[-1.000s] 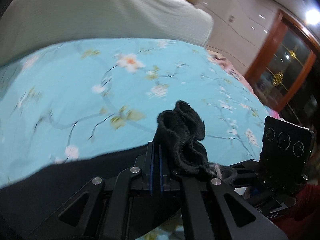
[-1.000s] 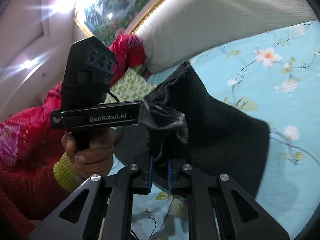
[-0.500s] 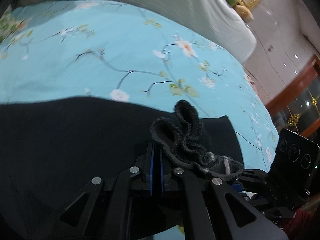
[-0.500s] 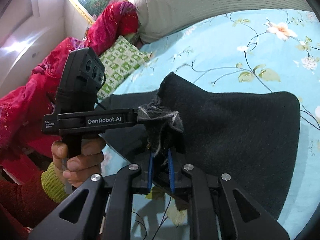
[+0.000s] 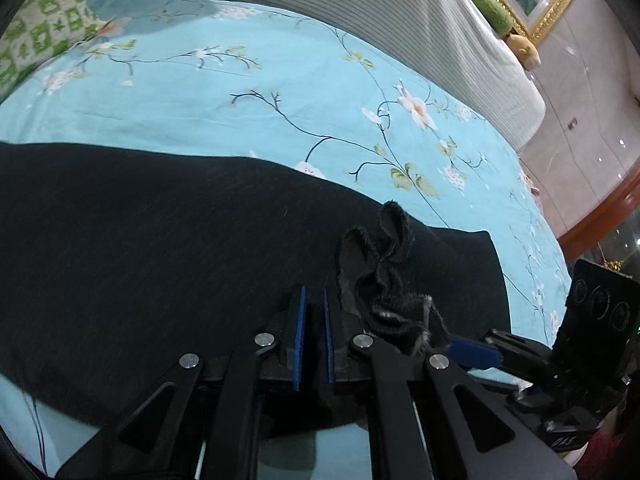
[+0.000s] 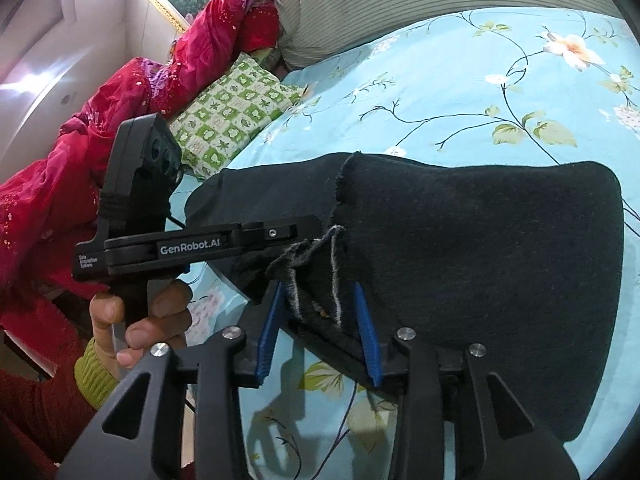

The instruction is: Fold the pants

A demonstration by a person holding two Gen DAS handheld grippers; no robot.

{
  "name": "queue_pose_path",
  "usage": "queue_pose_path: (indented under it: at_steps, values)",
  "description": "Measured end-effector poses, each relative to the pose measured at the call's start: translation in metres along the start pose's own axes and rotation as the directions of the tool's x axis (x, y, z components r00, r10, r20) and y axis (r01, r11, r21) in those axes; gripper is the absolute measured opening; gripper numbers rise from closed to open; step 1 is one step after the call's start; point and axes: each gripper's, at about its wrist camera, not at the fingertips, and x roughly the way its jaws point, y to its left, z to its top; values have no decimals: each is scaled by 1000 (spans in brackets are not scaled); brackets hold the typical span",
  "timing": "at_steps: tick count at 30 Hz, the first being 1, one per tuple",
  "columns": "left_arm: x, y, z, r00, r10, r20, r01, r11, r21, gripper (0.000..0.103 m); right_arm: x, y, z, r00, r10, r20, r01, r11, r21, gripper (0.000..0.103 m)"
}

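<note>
The black pants [image 5: 160, 260] lie folded on a turquoise floral bedsheet [image 5: 280, 72]. Their frayed hem [image 5: 384, 272] bunches up just right of my left gripper [image 5: 313, 320]. Its jaws are opening: the blue pads stand a narrow gap apart and the hem rests against the right finger, not pinched. In the right wrist view, my right gripper [image 6: 320, 320] is opening too, pads well apart, with loose hem threads [image 6: 316, 264] hanging between them untouched. The pants [image 6: 480, 260] spread ahead of it. A hand [image 6: 140, 320] holds the left gripper's handle, whose tip [image 6: 296, 234] meets the hem.
A grey striped headboard cushion [image 5: 360, 0] runs along the bed's far side. A green checked pillow [image 6: 232, 116] and a red floral cloth [image 6: 120, 92] lie at the left. Plush toys [image 5: 492, 12] sit atop the cushion. A wooden door frame [image 5: 592, 220] stands beyond the bed's right edge.
Both grippers came down with the hem onto the spread pants. The folded black fabric now lies flat on the sheet. Both pairs of pads have parted, the right much wider.
</note>
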Motion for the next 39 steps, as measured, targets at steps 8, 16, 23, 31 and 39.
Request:
queue_pose_path:
  at_steps: [8,16,23,31,39]
  values:
    - [-37,15,-22,998,22,52,-18,996,-84,28,-24,6,16,997,-1,78,3,1000,-29,38]
    - [-80,53,-50,991,83,105,-57,971,-231,50,-4,4,36,998,-39,50,40,999,-33,38]
    - [-103,102,-71,983,154,102,-103,916,-387,54,30,23,41,1000,4,-20,-6,997,-74,45]
    - [-119,155,-75,980,149,128,-63,853,-517,55,53,40,48,998,19,-66,-28,991,-128,45]
    - [-116,183,-55,974,185,128,-80,818,-570,58,89,66,78,993,31,-115,-56,975,-215,45]
